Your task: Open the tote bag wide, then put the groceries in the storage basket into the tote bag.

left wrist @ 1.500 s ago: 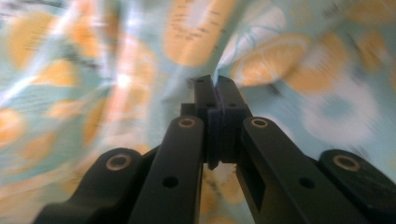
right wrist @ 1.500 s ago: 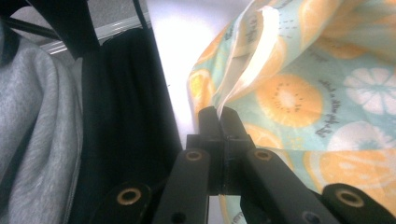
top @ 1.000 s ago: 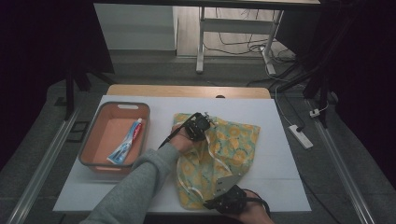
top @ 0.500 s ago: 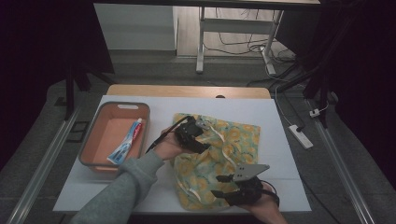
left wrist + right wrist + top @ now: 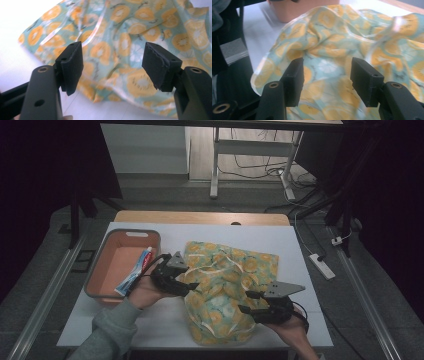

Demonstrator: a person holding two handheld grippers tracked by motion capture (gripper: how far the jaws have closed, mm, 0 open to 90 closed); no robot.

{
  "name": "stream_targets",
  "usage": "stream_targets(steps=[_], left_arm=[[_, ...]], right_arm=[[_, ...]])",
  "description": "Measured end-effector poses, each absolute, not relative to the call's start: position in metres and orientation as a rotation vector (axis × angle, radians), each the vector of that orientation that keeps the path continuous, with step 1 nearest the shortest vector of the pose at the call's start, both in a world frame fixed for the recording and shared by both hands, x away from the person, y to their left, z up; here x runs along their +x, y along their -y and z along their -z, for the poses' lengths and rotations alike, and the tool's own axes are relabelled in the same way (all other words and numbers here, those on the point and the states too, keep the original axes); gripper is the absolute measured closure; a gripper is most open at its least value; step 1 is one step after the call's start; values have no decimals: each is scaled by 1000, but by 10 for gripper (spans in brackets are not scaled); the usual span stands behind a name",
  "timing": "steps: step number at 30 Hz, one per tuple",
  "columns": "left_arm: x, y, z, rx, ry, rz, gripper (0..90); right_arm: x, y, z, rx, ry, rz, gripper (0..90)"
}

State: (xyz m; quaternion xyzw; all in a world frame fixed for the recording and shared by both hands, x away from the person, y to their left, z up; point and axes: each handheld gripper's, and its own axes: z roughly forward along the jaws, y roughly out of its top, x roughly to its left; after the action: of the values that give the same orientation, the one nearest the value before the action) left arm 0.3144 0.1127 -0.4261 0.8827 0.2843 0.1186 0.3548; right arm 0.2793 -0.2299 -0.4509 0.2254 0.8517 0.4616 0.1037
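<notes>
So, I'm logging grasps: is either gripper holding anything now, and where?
Nothing is held. The left gripper and right gripper are both open, facing the fruit-print bag.

- The person is wearing a grey sleeve (image 5: 107,337) on the left arm.
- The left gripper (image 5: 191,285) and right gripper (image 5: 246,302) are showing black jaws, bolt holes and grey three-cornered plates.

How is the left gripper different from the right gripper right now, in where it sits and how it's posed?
The left gripper sits at the fruit-print cloth bag's left edge, beside the orange tray; the right gripper sits nearer the table's front edge, at the bag's right. The left gripper points right, the right gripper points left, so they face each other across the bag. Both have their fingers spread apart, with nothing pinched between them.
</notes>
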Motion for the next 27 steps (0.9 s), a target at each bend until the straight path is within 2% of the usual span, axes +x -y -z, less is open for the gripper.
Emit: stream_targets(steps=[18, 27], left_arm=[[320, -201, 430, 2206, -979, -341, 303], [340, -250, 439, 2149, -1218, -433, 299]], right_arm=[[277, 261, 452, 744, -2390, -1375, 434], [278, 266, 453, 757, -2375, -1384, 433]])
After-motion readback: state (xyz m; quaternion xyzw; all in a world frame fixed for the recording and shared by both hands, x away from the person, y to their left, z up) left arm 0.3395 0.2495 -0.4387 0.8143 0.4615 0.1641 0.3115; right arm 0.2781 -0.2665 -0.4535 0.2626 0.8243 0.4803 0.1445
